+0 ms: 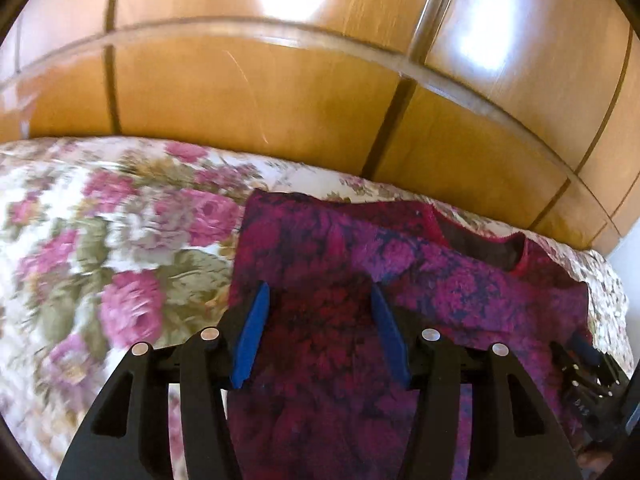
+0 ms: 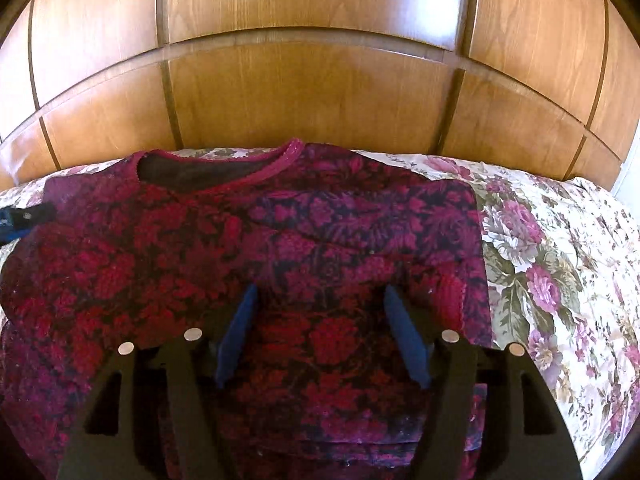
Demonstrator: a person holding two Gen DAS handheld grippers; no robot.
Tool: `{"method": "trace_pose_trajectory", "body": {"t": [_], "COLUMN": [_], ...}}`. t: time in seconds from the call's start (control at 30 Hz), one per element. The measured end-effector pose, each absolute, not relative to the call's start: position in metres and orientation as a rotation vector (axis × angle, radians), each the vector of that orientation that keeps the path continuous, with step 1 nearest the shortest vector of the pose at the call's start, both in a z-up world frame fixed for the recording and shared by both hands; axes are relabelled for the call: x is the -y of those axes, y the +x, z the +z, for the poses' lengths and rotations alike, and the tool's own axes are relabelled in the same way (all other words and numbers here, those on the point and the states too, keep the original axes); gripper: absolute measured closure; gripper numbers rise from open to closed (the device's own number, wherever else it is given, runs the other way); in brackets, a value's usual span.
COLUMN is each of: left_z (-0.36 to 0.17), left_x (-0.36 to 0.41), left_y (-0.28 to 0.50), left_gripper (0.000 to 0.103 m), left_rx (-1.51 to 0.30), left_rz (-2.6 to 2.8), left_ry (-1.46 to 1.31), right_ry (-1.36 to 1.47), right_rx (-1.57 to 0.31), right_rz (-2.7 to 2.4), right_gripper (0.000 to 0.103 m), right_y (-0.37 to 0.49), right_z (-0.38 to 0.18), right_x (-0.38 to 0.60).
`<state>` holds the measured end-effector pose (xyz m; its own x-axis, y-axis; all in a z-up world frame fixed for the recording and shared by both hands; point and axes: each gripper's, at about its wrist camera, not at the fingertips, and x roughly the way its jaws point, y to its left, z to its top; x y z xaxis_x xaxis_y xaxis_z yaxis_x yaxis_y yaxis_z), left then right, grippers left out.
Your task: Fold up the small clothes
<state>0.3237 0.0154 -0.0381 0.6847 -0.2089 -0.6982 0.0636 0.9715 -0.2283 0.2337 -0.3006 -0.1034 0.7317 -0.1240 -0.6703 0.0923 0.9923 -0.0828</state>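
Observation:
A magenta, red and dark blue floral top (image 1: pixel 360 280) lies flat on the flowered bedspread (image 1: pixel 100 220), neckline toward the wardrobe. It fills the right wrist view (image 2: pixel 240 248), its sides folded in to straight edges. My left gripper (image 1: pixel 319 292) is open, its blue pads spread just above the top's left part, holding nothing. My right gripper (image 2: pixel 320 294) is open above the top's right part, empty. The right gripper also shows at the left wrist view's right edge (image 1: pixel 588 368), and the left gripper at the right wrist view's left edge (image 2: pixel 16 220).
A glossy wooden wardrobe (image 2: pixel 320 92) stands close behind the bed. The bedspread (image 2: pixel 560 260) extends right of the top and left of it in the left wrist view. A white wall strip (image 1: pixel 628 260) shows at far right.

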Motion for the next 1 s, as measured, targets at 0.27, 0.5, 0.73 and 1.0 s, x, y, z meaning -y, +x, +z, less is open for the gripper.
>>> {"method": "trace_pose_trajectory", "body": {"t": [0.27,0.5,0.73,1.0], "left_z": [0.011,0.022,0.020,0.008], "left_x": [-0.026,-0.036,-0.043,-0.046], "left_y": [0.242,0.185,0.142,0.111], "left_gripper": [0.034,0.033,0.033,0.033], "left_rx": [-0.676,-0.648,-0.660,-0.688], "left_rz": [-0.133,-0.122,-0.128,-0.130], "left_ry": [-0.186,-0.146,-0.146,-0.127], "right_ry": [-0.104,-0.074,-0.051,-0.014], "right_rx": [-0.722,-0.725,-0.829,-0.899], "right_rz": [-0.187,-0.128,-0.097,-0.080], "right_gripper": [0.006,0.003,0.003,0.003], "right_y": [0.220,0.168,0.126,0.084], "right_z": [-0.089,-0.080,-0.098,-0.120], "right_x": [0.291,0.276,0.272,0.274]}}
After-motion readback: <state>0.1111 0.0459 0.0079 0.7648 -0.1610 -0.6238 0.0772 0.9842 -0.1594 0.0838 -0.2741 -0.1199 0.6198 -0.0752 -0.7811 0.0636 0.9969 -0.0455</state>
